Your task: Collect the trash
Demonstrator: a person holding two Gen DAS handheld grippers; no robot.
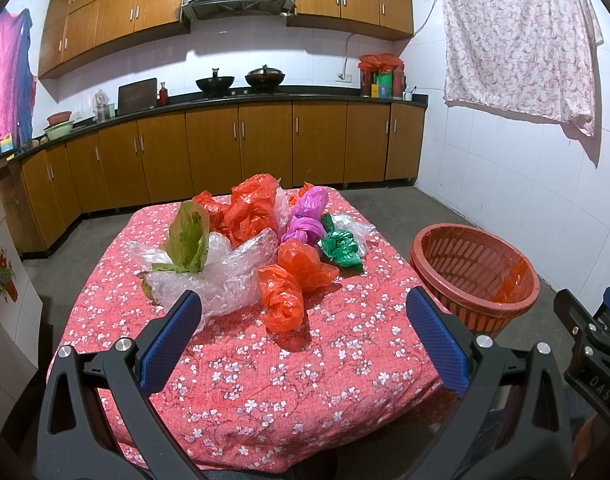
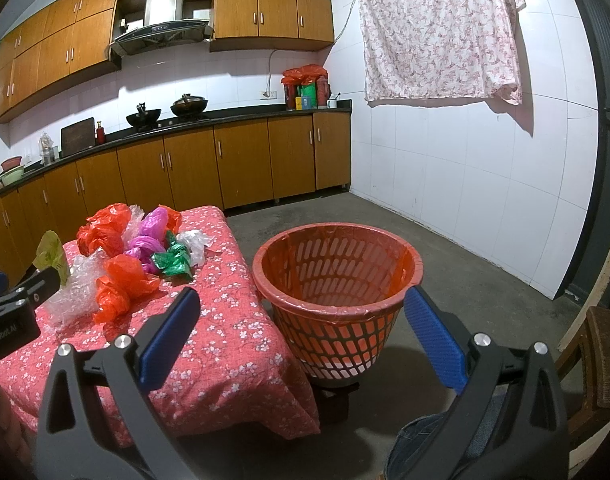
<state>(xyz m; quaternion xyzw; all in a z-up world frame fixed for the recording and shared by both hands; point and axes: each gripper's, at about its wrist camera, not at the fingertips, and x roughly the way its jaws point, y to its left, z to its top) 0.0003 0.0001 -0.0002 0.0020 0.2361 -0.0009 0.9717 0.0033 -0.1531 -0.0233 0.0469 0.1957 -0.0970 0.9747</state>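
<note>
A heap of crumpled plastic bags lies on the red floral table [image 1: 265, 380]: a near orange bag [image 1: 291, 284], clear bags [image 1: 225, 272], a green leafy bag [image 1: 189, 236], a purple bag [image 1: 307, 218], a dark green bag [image 1: 341, 248] and a far orange bag [image 1: 249, 204]. A red slotted basket [image 1: 477, 272] with an orange liner stands right of the table. My left gripper [image 1: 303, 320] is open and empty, short of the near orange bag. My right gripper [image 2: 301, 316] is open and empty, in front of the basket [image 2: 337, 280]. The heap also shows in the right wrist view [image 2: 125, 264].
Wooden kitchen cabinets [image 1: 241, 144] and a dark counter with woks run along the far wall. A floral cloth [image 1: 517, 40] hangs on the white tiled right wall. Bare concrete floor [image 2: 445, 272] surrounds the basket. A wooden chair [image 2: 601, 356] stands at the right edge.
</note>
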